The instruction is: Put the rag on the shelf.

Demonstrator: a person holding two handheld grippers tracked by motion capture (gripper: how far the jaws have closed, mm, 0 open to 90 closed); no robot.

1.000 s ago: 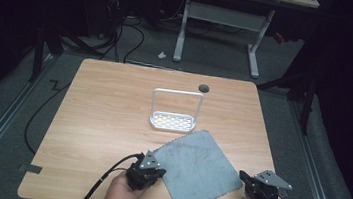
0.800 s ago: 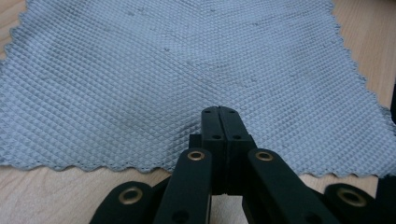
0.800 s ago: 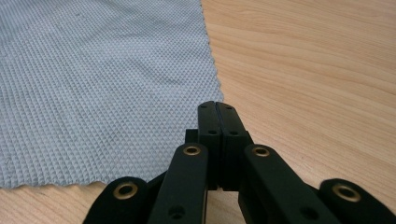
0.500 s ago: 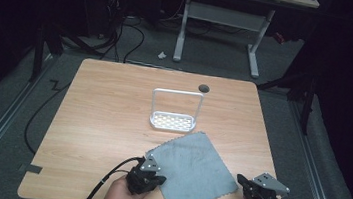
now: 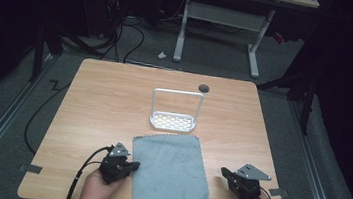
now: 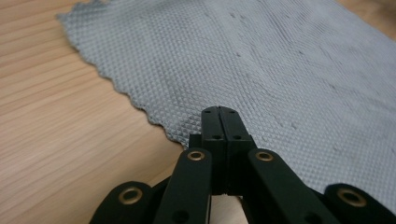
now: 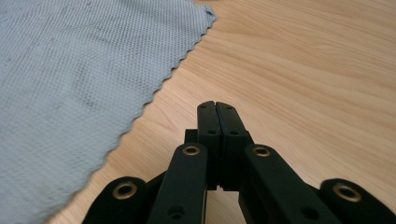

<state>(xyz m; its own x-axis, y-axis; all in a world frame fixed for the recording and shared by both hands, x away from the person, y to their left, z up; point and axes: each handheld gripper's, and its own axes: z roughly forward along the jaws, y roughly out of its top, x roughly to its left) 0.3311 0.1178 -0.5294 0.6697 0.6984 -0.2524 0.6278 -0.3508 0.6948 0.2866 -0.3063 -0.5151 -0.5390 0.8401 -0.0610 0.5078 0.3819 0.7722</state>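
Observation:
A grey textured cloth (image 5: 171,172) lies flat on the near half of the wooden table (image 5: 104,101). My left gripper (image 5: 131,166) is at the cloth's left edge, shut, with its tips over the scalloped hem. In the left gripper view the shut jaws of the left gripper (image 6: 219,109) point across the cloth (image 6: 280,70), and no fabric is pinched between them. My right gripper (image 5: 224,174) sits on bare wood just right of the cloth, also shut. In the right gripper view, the right gripper (image 7: 215,105) is apart from the cloth (image 7: 70,70) edge.
A small white rack (image 5: 173,122) with a perforated base and a tall wire frame stands just beyond the cloth's far edge. A round cable hole (image 5: 204,88) sits near the table's far edge. A white desk frame and cables are on the floor behind.
The cloth has turned from a diamond lie to nearly square with the table and shifted left. Both grippers have moved left, the left one farther.

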